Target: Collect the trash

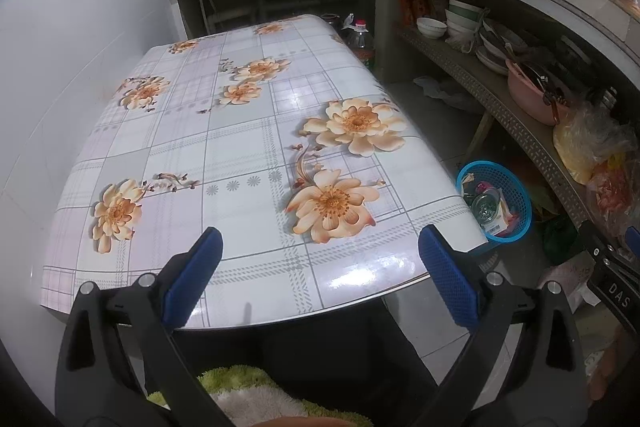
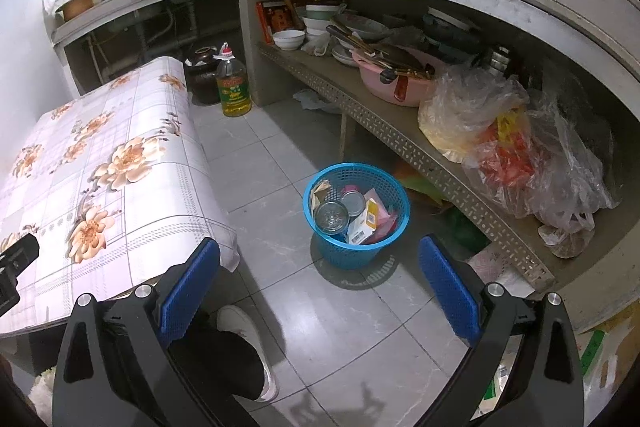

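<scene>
A blue mesh waste basket point(image 2: 356, 223) stands on the tiled floor to the right of the table. It holds cans, a small carton and pink wrappers. It also shows in the left wrist view point(image 1: 496, 199) past the table's right edge. My left gripper point(image 1: 320, 259) is open and empty over the near edge of the flowered table point(image 1: 224, 155). My right gripper point(image 2: 320, 271) is open and empty above the floor, just short of the basket. The table top shows no loose items.
A concrete counter with a perforated shelf point(image 2: 400, 135) runs along the right, holding bowls, a pink basin point(image 2: 396, 83) and plastic bags point(image 2: 512, 147). An oil bottle point(image 2: 234, 87) and a dark jar point(image 2: 202, 71) stand on the floor beyond the table. My shoe point(image 2: 248, 339) is below.
</scene>
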`<action>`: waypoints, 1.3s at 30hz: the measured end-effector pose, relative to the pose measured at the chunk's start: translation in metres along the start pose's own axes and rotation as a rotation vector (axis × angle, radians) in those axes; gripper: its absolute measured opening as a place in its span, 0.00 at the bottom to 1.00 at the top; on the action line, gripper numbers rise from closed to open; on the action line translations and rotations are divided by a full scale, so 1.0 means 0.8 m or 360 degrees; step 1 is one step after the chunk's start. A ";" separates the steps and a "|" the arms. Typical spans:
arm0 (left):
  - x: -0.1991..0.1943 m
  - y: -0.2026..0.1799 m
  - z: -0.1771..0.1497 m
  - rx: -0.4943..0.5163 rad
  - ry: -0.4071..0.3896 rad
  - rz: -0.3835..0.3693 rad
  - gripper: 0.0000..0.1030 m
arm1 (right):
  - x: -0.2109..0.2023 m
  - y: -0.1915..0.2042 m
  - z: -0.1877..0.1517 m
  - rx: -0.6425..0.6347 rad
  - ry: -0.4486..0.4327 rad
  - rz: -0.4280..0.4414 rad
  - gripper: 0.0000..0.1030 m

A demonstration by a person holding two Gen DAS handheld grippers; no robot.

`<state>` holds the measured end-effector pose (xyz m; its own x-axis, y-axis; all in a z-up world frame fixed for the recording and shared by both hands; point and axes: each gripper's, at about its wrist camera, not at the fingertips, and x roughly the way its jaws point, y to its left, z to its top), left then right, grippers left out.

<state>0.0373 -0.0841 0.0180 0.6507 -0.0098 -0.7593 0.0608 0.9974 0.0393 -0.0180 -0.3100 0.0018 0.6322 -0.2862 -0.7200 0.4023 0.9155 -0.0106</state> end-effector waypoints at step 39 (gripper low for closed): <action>0.007 -0.005 0.004 0.0033 0.0021 -0.0023 0.92 | 0.003 -0.010 0.009 -0.0029 -0.0015 -0.0044 0.94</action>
<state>0.0433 -0.0885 0.0154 0.6397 -0.0233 -0.7683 0.0858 0.9955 0.0413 -0.0151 -0.3198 0.0054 0.6271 -0.3142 -0.7128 0.4078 0.9120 -0.0432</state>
